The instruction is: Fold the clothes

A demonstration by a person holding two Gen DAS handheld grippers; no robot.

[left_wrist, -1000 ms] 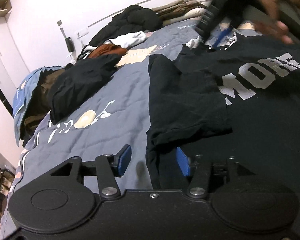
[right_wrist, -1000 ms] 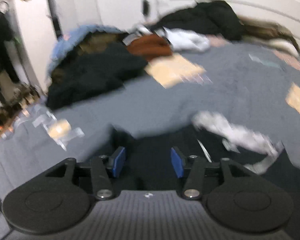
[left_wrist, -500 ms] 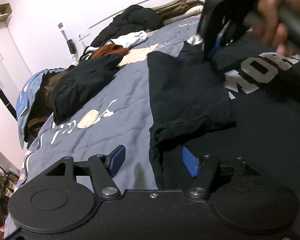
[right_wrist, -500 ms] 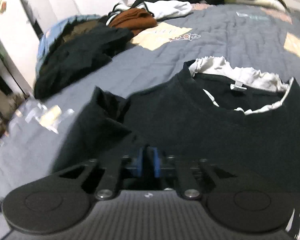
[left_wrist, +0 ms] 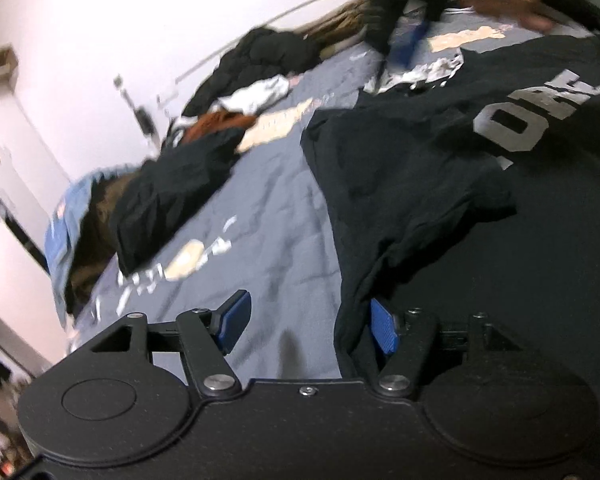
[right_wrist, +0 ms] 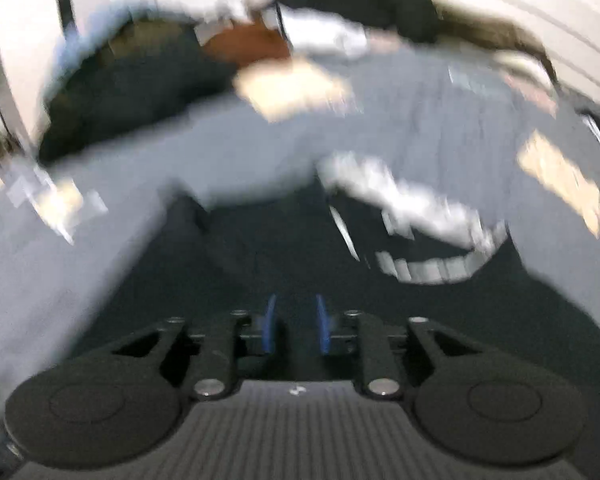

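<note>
The black shirt point(left_wrist: 440, 168) lies flat on the bed point(left_wrist: 276, 232), its left edge running from 12 down to 6 in the left wrist view; grey quilt lies bare at 9 of that edge, out to a heap of clothes point(left_wrist: 168, 200) at 10 near the wall point(left_wrist: 100, 40). A folded-over sleeve point(left_wrist: 412, 236) lies on the shirt's body, its hem bunched at 5.

The left claw point(left_wrist: 308, 326) is spread wide and low over the bed — its right pad point(left_wrist: 384, 330) touches the shirt's side edge, the left pad point(left_wrist: 234, 320) sits over bare quilt.

The right claw point(right_wrist: 296, 326) is blurred; its pads stand close with a narrow gap, over black cloth near the collar point(right_wrist: 420, 208) — whether it pinches cloth I cannot tell; a hand point(left_wrist: 508, 0) holds it at 1 in the left view.
</note>
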